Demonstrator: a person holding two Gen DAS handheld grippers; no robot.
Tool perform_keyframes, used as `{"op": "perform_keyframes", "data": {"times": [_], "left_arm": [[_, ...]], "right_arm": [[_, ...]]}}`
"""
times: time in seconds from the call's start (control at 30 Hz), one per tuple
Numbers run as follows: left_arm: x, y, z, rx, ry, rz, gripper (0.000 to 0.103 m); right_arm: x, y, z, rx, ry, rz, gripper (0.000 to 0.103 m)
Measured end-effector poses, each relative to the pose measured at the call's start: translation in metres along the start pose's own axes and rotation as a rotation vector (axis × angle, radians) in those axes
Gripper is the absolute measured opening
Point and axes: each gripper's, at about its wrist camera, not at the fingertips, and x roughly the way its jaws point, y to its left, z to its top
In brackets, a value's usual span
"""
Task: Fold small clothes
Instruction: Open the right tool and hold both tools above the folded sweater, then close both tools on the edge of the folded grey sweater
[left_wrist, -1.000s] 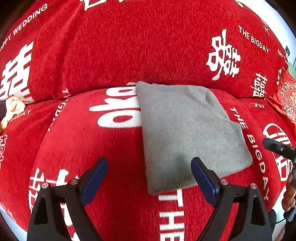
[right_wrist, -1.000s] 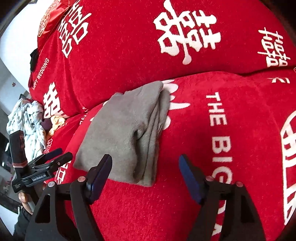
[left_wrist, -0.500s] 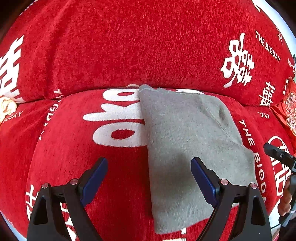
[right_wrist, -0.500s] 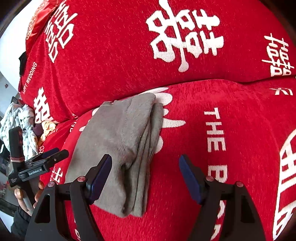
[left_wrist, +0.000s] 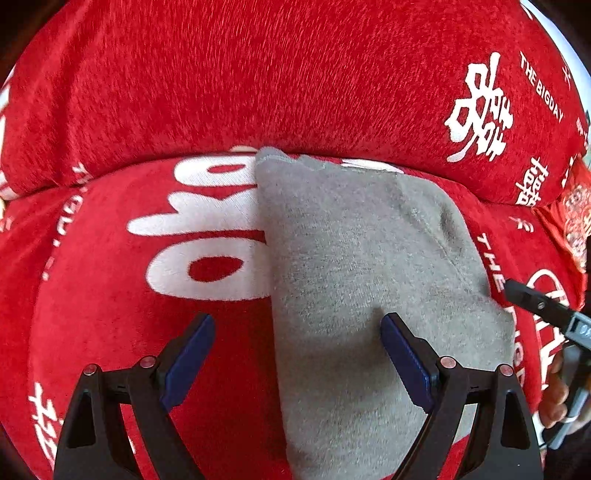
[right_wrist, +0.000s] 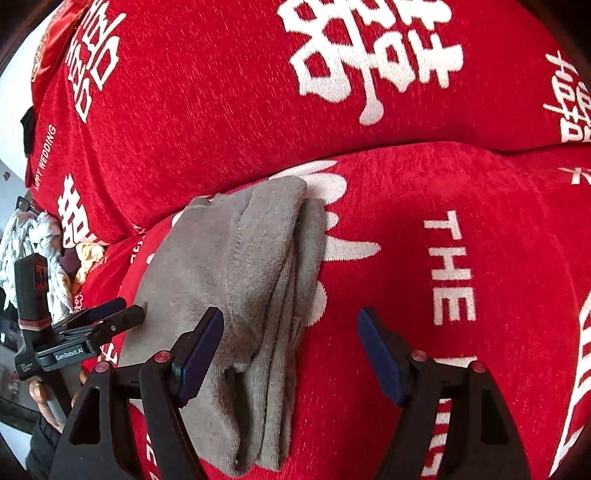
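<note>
Left wrist view, red sofa cover, white lettering

Bright daylight, sharp focus, fisheye-warped dark corners

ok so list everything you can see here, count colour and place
grey garment: one, grey, folded, lying on the seat cushion beneath both grippers
seat cushion: one, red with white lettering, under the garment
back cushion: one, red with white characters, behind the seat
small red cushion: one, red and patterned, at the right edge of the left wrist view
heap of clothes: one, pale and mixed, beside the sofa at the far left of the right wrist view
left gripper: one, black with blue pads, jaws open over the garment's left edge
right gripper: one, black with blue pads, jaws open over the garment's layered edge
</note>
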Motion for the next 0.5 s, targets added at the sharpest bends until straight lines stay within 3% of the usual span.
{"op": "perform_keyframes", "data": {"times": [0.2, 0.37, 0.5], "left_arm": [[0.015, 0.006, 0.009, -0.062, 0.052, -0.084, 0.092], [0.034, -0.003, 0.009, -0.058, 0.117, -0.153, 0.092], [0.048, -0.005, 0.013, -0.095, 0.145, -0.198, 0.091]], "right_arm": [[0.020, -0.003, 0.007, 0.050, 0.036, 0.046, 0.078], [0.053, 0.002, 0.003, 0.085, 0.126, 0.137, 0.078], [0.063, 0.012, 0.007, 0.068, 0.099, 0.141, 0.076]]}}
